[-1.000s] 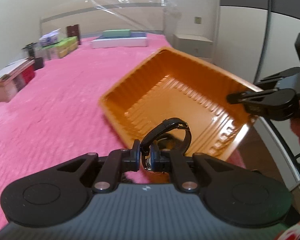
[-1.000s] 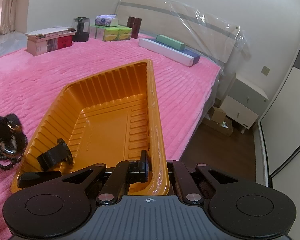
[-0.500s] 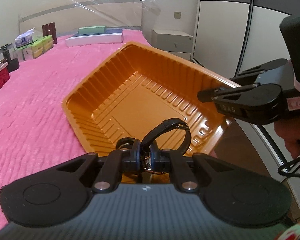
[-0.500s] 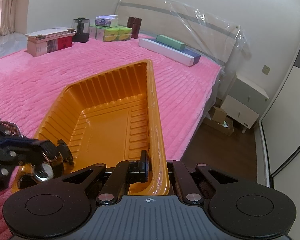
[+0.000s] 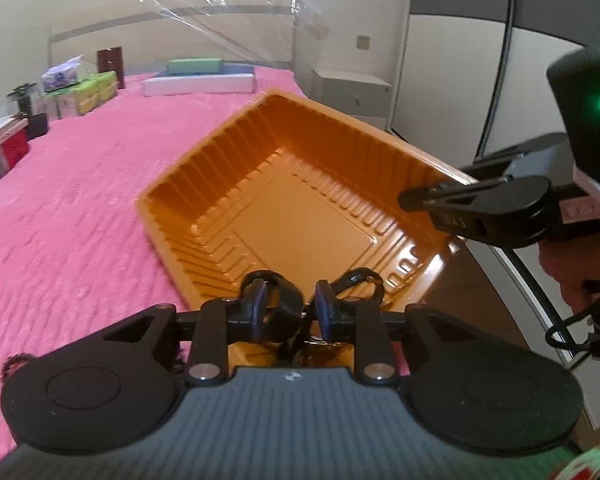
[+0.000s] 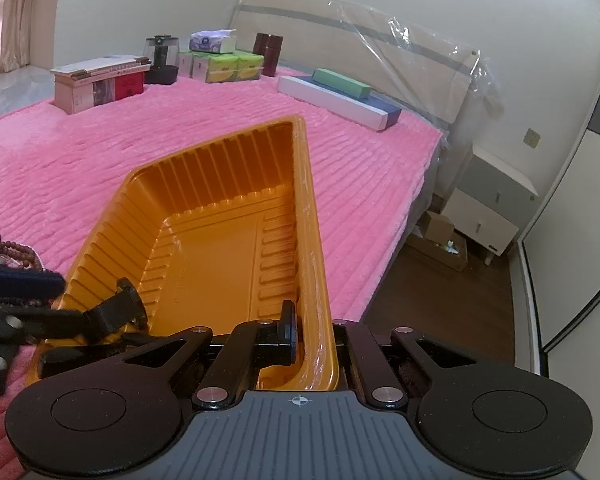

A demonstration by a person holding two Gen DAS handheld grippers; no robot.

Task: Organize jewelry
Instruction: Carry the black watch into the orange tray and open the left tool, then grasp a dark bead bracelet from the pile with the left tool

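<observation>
An orange plastic tray point(image 5: 284, 216) point(image 6: 220, 256) lies on the pink bedspread near the bed's edge. My right gripper point(image 6: 314, 336) point(image 5: 420, 200) is shut on the tray's rim, one finger inside the wall and one outside. My left gripper point(image 5: 290, 304) hangs over the tray's near corner and its jaws are opening. A black wristwatch point(image 5: 360, 276) sits between its fingers, and the strap loops stick up on both sides. In the right wrist view the left fingers point(image 6: 116, 312) reach in over the tray's corner. A brown bead string point(image 6: 16, 248) lies on the bedspread beside the tray.
Boxes, tissue packs and a dark jar point(image 6: 160, 60) line the head of the bed, with long flat boxes point(image 6: 340, 96) by the headboard. The bed's edge drops to a wooden floor point(image 6: 440, 308) on the right. A nightstand point(image 6: 492, 208) and wardrobe doors stand there.
The left gripper's fingers have parted and the watch has sagged lower between them. The left view has shifted a little over the tray. The right gripper has kept still on the rim.
</observation>
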